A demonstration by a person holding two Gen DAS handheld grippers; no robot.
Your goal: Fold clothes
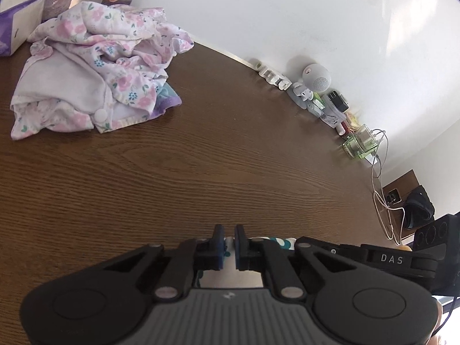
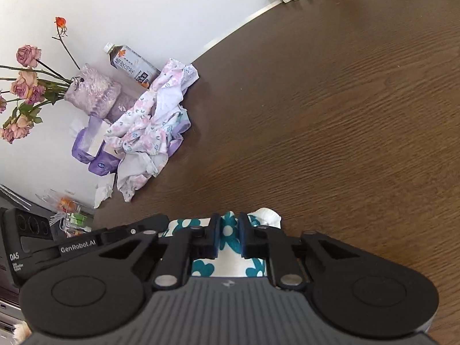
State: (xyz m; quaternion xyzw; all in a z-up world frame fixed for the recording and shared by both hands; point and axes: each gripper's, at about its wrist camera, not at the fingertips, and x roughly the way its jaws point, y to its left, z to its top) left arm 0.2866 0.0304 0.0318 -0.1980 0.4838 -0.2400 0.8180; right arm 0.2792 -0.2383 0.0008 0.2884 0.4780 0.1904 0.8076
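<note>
Left gripper (image 1: pixel 228 234) sits low at the bottom centre of its view, fingers nearly together with a slim gap. Right gripper (image 2: pixel 229 225) sits low too, bottom centre, jaws a little wider apart, its fingers (image 2: pixel 214 234) level.

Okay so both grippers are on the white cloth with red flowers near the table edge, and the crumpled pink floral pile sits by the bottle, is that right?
Nearly. The cloth has teal flowers, not red; the right wrist view shows it. The pink floral pile does sit by the bottle.
</note>
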